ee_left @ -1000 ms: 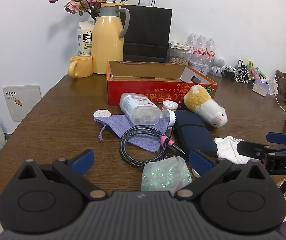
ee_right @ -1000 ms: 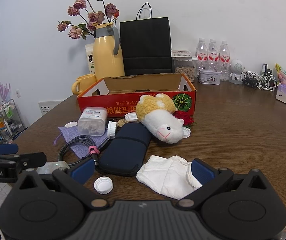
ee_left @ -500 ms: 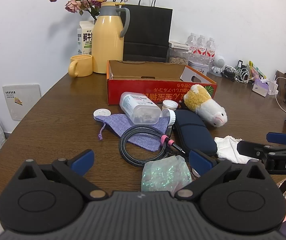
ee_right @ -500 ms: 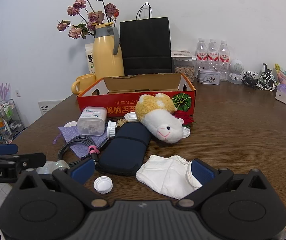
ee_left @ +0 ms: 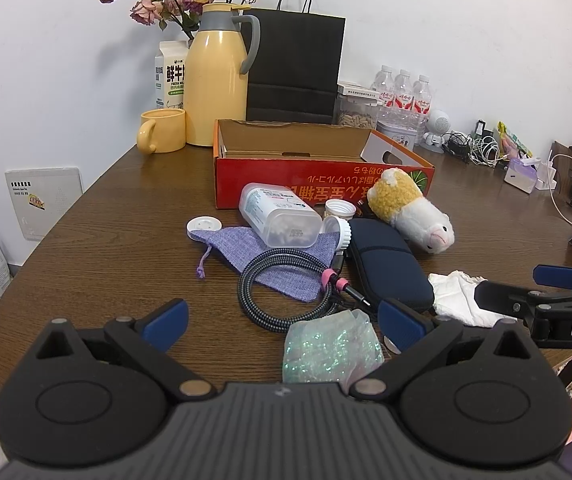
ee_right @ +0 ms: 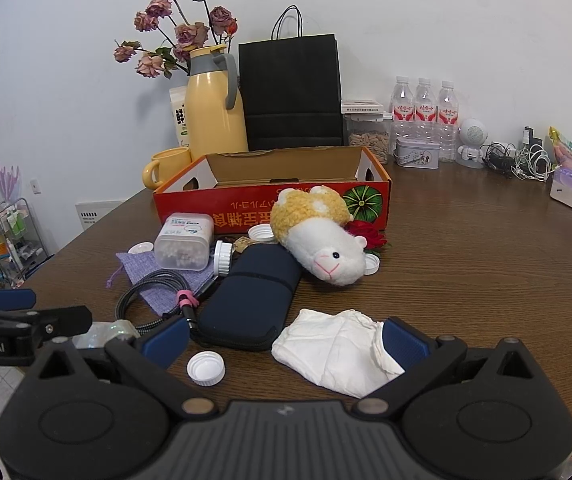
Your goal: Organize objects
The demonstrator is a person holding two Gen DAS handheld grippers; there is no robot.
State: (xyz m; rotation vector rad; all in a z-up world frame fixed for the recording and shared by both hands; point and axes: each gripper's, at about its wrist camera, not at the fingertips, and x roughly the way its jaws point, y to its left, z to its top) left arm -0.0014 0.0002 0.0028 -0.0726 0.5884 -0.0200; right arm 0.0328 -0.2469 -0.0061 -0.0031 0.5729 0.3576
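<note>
An open red cardboard box (ee_left: 322,176) (ee_right: 273,200) stands mid-table. In front of it lie a plush hamster (ee_left: 410,210) (ee_right: 318,234), a clear plastic bottle on its side (ee_left: 279,220) (ee_right: 183,240), a purple cloth pouch (ee_left: 269,252), a coiled braided cable (ee_left: 286,284), a navy zip case (ee_left: 386,266) (ee_right: 249,300), a crumpled white tissue (ee_left: 458,296) (ee_right: 334,348), a shiny plastic bag (ee_left: 330,346) and a white cap (ee_right: 205,368). My left gripper (ee_left: 281,316) is open over the plastic bag. My right gripper (ee_right: 286,336) is open over the tissue.
A yellow thermos (ee_left: 215,76), yellow mug (ee_left: 161,130), milk carton, dried roses and black paper bag (ee_left: 294,66) stand behind the box. Water bottles (ee_right: 424,116), a tin, chargers and cables sit at the back right. The table's near edge lies just under both grippers.
</note>
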